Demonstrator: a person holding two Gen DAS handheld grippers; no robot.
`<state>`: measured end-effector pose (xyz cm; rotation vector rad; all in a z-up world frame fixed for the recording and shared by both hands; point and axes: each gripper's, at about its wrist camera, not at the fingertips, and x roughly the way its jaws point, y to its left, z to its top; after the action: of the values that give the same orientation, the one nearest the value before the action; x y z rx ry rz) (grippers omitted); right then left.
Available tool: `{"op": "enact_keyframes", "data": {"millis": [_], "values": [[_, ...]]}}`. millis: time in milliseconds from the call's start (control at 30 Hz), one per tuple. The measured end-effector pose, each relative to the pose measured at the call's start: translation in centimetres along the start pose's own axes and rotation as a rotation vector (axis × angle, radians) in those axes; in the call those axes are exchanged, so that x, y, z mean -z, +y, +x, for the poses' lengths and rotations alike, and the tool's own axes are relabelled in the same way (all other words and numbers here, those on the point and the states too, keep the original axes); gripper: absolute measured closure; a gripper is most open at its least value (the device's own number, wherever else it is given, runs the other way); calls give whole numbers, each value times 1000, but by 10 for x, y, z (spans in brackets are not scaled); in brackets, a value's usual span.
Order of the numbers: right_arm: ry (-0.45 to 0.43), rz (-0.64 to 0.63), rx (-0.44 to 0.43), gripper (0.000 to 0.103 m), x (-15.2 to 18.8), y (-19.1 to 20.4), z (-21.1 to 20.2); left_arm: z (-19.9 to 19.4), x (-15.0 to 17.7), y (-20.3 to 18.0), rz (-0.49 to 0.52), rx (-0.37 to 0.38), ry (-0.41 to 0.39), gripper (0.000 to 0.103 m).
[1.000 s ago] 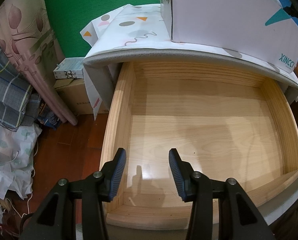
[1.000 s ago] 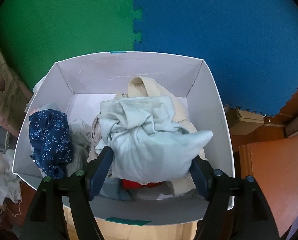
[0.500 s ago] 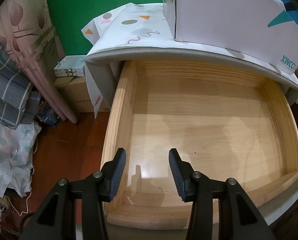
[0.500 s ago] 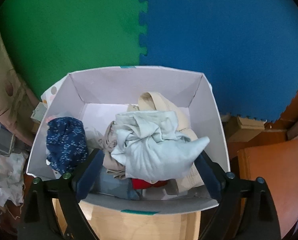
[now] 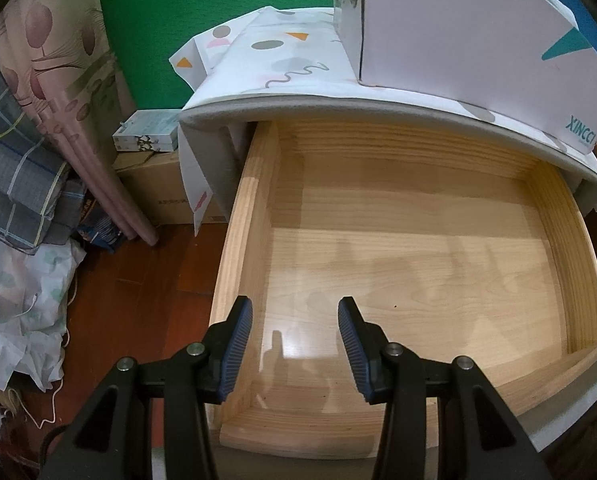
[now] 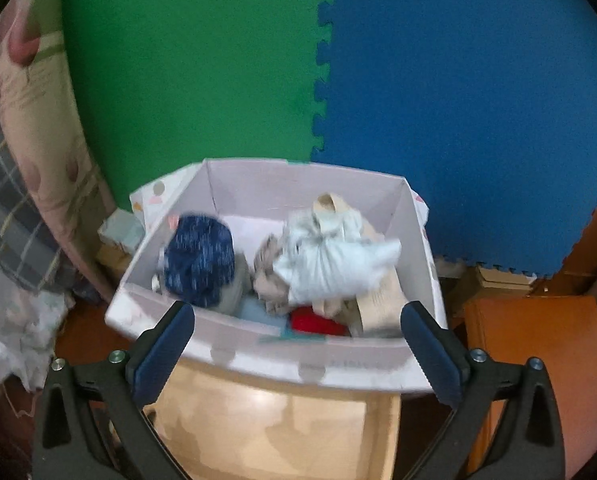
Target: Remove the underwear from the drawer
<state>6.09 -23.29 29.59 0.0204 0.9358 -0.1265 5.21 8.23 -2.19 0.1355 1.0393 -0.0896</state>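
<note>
The light wooden drawer (image 5: 398, 264) is pulled out and holds nothing that I can see. My left gripper (image 5: 295, 344) is open and empty above its front left part. A white box (image 6: 258, 356) stands on the cabinet top behind the drawer, and it also shows in the left wrist view (image 5: 478, 32). It holds a pale blue garment (image 6: 334, 256), a dark blue patterned one (image 6: 200, 256), a red one (image 6: 318, 322) and beige ones. My right gripper (image 6: 298, 344) is wide open and empty, above the box's near wall.
A patterned cloth (image 5: 274, 56) covers the cabinet top. Left of the drawer are cardboard boxes (image 5: 162, 196), rolled bedding (image 5: 22, 152) and plastic bags (image 5: 18, 304) on the red-brown floor. Green (image 6: 194, 64) and blue (image 6: 466, 92) foam mats cover the wall. An orange-brown piece of furniture (image 6: 538, 360) stands at right.
My right gripper has pulled back and up from the box, leaving the pale blue garment lying in it. The left gripper has barely moved.
</note>
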Motion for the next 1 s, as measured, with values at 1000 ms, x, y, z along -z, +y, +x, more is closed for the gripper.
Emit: {"op": "enact_keyframes", "data": {"millis": [1000], "values": [[284,59,-55,1,207,12,56,-23,-2,-7,50,-39,-21,57]]}}
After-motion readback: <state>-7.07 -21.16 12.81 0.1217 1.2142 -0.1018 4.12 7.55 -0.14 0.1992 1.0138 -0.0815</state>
